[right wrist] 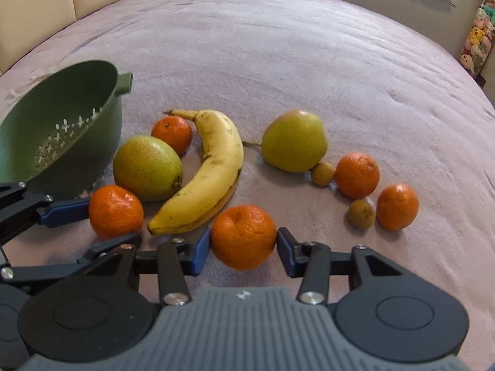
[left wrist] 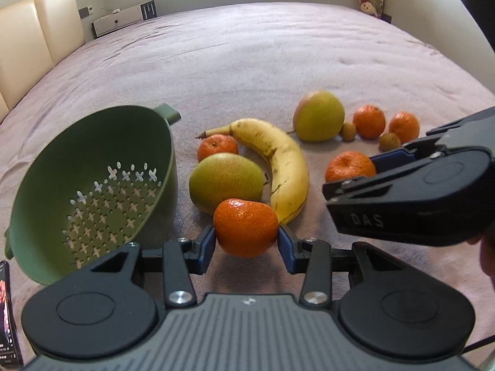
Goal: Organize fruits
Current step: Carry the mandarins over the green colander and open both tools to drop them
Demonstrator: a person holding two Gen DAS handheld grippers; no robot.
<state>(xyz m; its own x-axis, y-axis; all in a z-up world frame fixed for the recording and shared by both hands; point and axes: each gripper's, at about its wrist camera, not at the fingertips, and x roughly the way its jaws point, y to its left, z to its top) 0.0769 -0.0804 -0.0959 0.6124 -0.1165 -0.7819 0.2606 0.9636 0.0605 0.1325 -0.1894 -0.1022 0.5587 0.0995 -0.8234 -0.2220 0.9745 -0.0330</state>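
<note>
My left gripper [left wrist: 246,241] is shut on a mandarin [left wrist: 246,227], beside the tilted green colander [left wrist: 92,185]; this gripper and its mandarin [right wrist: 116,211] also show in the right wrist view. My right gripper [right wrist: 243,249] is shut on another mandarin [right wrist: 243,236], which also shows in the left wrist view [left wrist: 349,167]. Between them lie a banana [right wrist: 210,173] and a green pear [right wrist: 147,168].
On the pink blanket [right wrist: 278,46] lie a second pear [right wrist: 294,140], three more mandarins [right wrist: 357,174] [right wrist: 397,207] [right wrist: 172,133] and two small brown fruits [right wrist: 323,173] [right wrist: 360,214]. A phone [left wrist: 7,318] sits at the left edge. A cream headboard [left wrist: 37,40] stands far left.
</note>
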